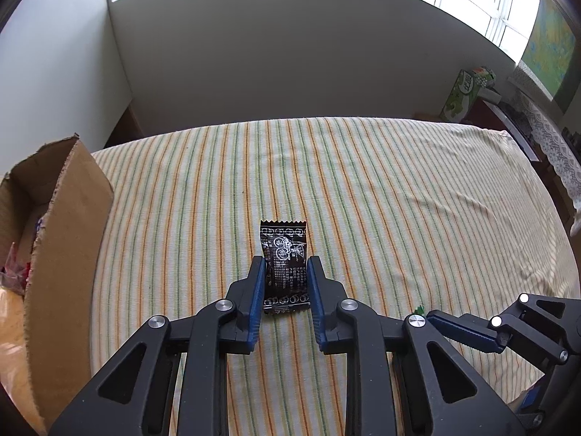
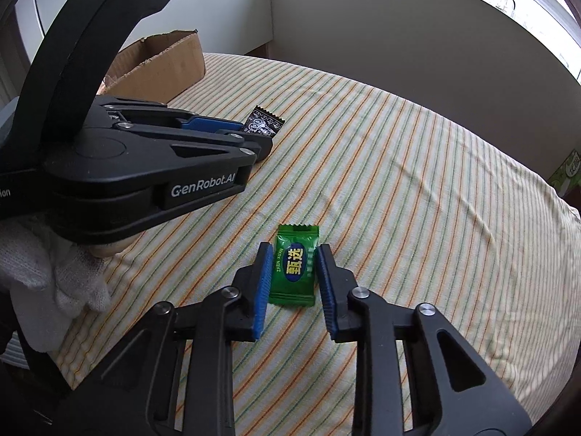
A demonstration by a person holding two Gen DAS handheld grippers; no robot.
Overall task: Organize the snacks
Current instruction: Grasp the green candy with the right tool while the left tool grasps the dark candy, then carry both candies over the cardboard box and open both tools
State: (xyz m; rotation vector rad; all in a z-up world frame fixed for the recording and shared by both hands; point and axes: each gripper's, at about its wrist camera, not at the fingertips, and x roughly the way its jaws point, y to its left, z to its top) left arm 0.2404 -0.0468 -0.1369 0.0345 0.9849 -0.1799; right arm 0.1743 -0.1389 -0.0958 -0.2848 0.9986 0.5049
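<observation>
A black snack packet with white print lies on the striped cloth between the blue pads of my left gripper. The pads sit at its two sides, and whether they press it I cannot tell. A green snack packet with yellow lettering lies between the pads of my right gripper, with small gaps at both sides. In the right wrist view the left gripper reaches from the left to the black packet. The right gripper's fingertip shows at the lower right of the left wrist view.
An open cardboard box holding several snacks stands at the table's left and shows in the right wrist view too. The striped tablecloth covers the table. A green box stands on a side cabinet at the far right. A white wall lies behind.
</observation>
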